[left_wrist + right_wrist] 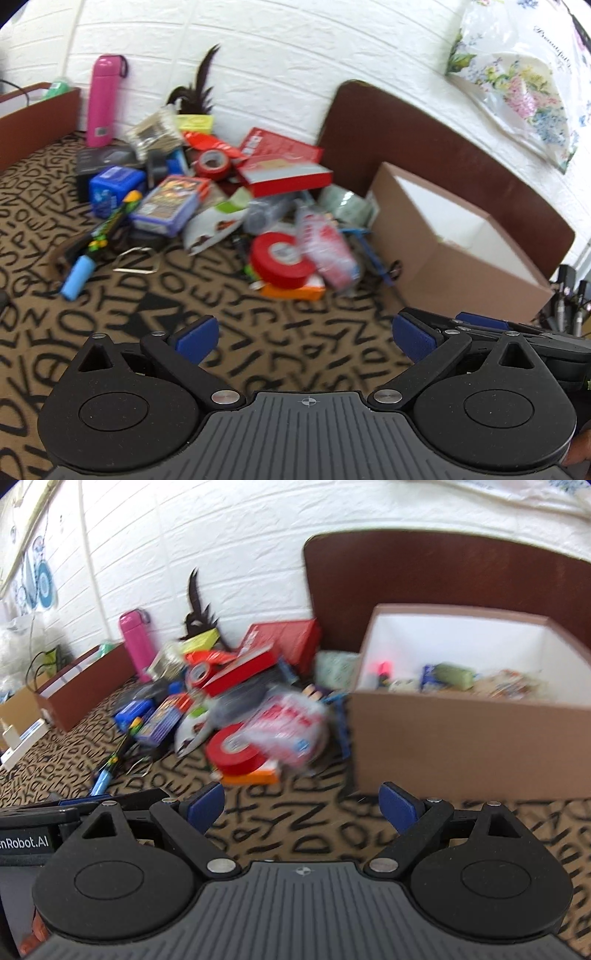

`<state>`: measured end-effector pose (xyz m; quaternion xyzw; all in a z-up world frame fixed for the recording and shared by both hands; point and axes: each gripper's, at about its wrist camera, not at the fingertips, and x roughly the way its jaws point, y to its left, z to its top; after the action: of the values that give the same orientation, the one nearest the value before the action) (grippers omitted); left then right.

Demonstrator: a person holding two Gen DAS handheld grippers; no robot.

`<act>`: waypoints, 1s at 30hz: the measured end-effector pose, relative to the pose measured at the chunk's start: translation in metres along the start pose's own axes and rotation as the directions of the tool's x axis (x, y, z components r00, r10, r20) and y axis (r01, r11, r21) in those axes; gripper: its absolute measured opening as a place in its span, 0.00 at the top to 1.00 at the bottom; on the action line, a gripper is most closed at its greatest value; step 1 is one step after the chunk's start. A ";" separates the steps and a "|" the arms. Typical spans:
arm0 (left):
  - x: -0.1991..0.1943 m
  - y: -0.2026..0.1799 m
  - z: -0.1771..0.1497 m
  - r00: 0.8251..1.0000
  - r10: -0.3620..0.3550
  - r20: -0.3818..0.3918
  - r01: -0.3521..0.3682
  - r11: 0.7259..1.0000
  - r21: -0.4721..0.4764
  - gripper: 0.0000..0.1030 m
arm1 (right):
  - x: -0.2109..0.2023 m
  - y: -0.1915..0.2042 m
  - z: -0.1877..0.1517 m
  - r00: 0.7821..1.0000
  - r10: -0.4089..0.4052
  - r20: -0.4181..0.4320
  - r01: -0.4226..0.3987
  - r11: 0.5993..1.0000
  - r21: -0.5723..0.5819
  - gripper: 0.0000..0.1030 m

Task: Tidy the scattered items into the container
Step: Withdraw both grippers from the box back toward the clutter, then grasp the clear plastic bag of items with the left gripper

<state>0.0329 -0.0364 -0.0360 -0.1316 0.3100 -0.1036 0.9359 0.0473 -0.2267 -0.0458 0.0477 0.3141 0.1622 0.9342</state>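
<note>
From the left wrist, your left gripper (303, 338) hangs with jaws spread and nothing between them, above the letter-patterned brown cloth (229, 317). Go for the wide red roll of tape (282, 264) at the near edge of the clutter: it sits on top, so straddle its wall and lift straight. Bare cloth lies before it.

From the right wrist, your right gripper (303, 805) is likewise spread and empty. The open brown cardboard box (469, 734), partly filled, stands just right of the pile; clear its near wall.

front: bare cloth (303, 834) | ahead: clutter pile (236, 709) | right: box (461, 734)
</note>
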 end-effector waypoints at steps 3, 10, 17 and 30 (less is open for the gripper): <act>0.003 0.013 -0.003 1.000 0.021 -0.008 -0.021 1.000 -0.008 0.00 | 0.013 0.008 -0.009 0.999 0.019 -0.034 -0.019 1.000 0.017 0.11; 0.013 0.038 0.000 0.999 0.049 -0.006 -0.049 0.998 -0.049 0.00 | 0.032 0.022 -0.016 0.997 0.020 -0.073 -0.021 1.000 -0.015 0.11; 0.026 0.043 0.015 1.000 0.030 -0.006 -0.030 0.999 -0.029 0.00 | 0.046 0.034 -0.010 0.998 -0.009 -0.059 0.004 0.996 -0.089 0.11; 0.038 0.063 0.022 1.000 -0.018 -0.025 0.018 1.000 -0.025 0.07 | 0.076 0.054 0.003 0.999 -0.052 -0.001 0.051 0.969 -0.240 0.12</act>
<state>0.0834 0.0165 -0.0593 -0.1447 0.3220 -0.1099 0.9291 0.0915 -0.1504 -0.0761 -0.0744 0.2968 0.1748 0.9359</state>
